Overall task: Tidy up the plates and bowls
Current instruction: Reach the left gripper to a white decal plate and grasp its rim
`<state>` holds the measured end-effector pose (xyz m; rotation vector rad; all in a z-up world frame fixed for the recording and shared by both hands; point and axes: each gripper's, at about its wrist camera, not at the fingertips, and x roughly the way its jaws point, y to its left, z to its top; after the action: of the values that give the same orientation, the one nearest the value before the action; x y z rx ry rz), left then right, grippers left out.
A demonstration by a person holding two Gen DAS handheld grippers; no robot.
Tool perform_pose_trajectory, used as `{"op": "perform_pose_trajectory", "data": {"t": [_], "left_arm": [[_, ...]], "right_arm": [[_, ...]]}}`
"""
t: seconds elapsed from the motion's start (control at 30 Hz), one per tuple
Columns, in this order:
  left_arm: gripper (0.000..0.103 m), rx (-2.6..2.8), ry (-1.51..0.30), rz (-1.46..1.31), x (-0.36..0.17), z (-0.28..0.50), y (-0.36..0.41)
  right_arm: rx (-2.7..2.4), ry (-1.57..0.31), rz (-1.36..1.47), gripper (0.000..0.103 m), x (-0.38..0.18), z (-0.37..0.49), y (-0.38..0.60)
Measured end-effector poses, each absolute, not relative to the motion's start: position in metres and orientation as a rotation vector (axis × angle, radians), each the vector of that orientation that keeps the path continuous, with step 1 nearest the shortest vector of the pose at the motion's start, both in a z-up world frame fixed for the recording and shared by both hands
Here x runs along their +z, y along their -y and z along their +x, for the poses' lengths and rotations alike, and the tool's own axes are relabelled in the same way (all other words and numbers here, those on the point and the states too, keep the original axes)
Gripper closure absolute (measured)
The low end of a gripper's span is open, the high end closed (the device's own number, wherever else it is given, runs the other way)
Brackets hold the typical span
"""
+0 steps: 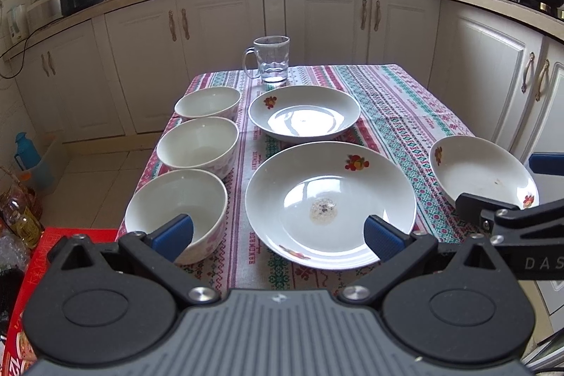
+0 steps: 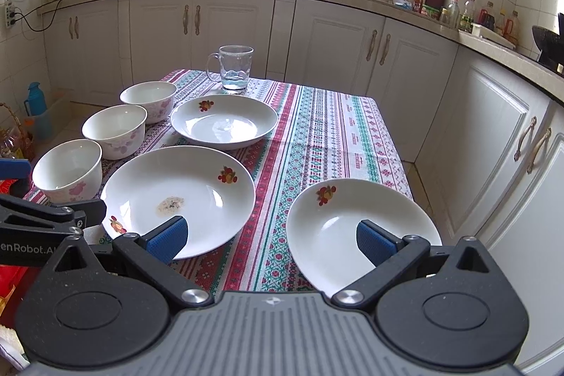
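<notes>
Three white bowls stand in a row along the table's left edge: near bowl (image 1: 176,207) (image 2: 68,170), middle bowl (image 1: 198,143) (image 2: 114,129), far bowl (image 1: 208,102) (image 2: 148,99). A large dirty plate (image 1: 329,203) (image 2: 178,196) lies at the front centre, a second plate (image 1: 304,111) (image 2: 224,120) behind it, and a third plate (image 1: 483,175) (image 2: 361,231) at the front right corner. My left gripper (image 1: 278,236) is open, empty, between the near bowl and the large plate. My right gripper (image 2: 271,240) is open, empty, between the large and right plates.
A glass mug (image 1: 271,64) (image 2: 234,67) stands at the table's far edge. The patterned tablecloth (image 1: 394,108) (image 2: 324,133) covers the table. A red box (image 1: 38,256) sits at the near left. White cabinets (image 1: 328,20) and a cluttered counter run behind and to the right.
</notes>
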<state>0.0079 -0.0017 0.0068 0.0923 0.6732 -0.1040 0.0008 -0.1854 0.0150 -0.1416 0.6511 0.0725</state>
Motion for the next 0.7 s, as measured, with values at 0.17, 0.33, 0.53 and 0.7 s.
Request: {"op": "perform_pose_trajectory", "data": {"t": [0.17, 0.33, 0.53, 0.7], "left_arm": [[0.001, -0.144, -0.658, 0.092, 0.009, 0.015, 0.001], [0.001, -0.191, -0.62, 0.121, 0.01, 0.022, 0.007], [0.001, -0.257, -0.608, 0.114, 0.008, 0.036, 0.014], [0.001, -0.296, -0.583, 0.137, 0.005, 0.05, 0.023]], "right_arm": [[0.099, -0.636, -0.184, 0.0, 0.016, 0.002, 0.187], [0.102, -0.604, -0.206, 0.0, 0.021, 0.003, 0.201], [0.092, -0.604, -0.221, 0.0, 0.017, 0.004, 0.23], [0.079, -0.64, -0.25, 0.0, 0.001, 0.005, 0.256]]}}
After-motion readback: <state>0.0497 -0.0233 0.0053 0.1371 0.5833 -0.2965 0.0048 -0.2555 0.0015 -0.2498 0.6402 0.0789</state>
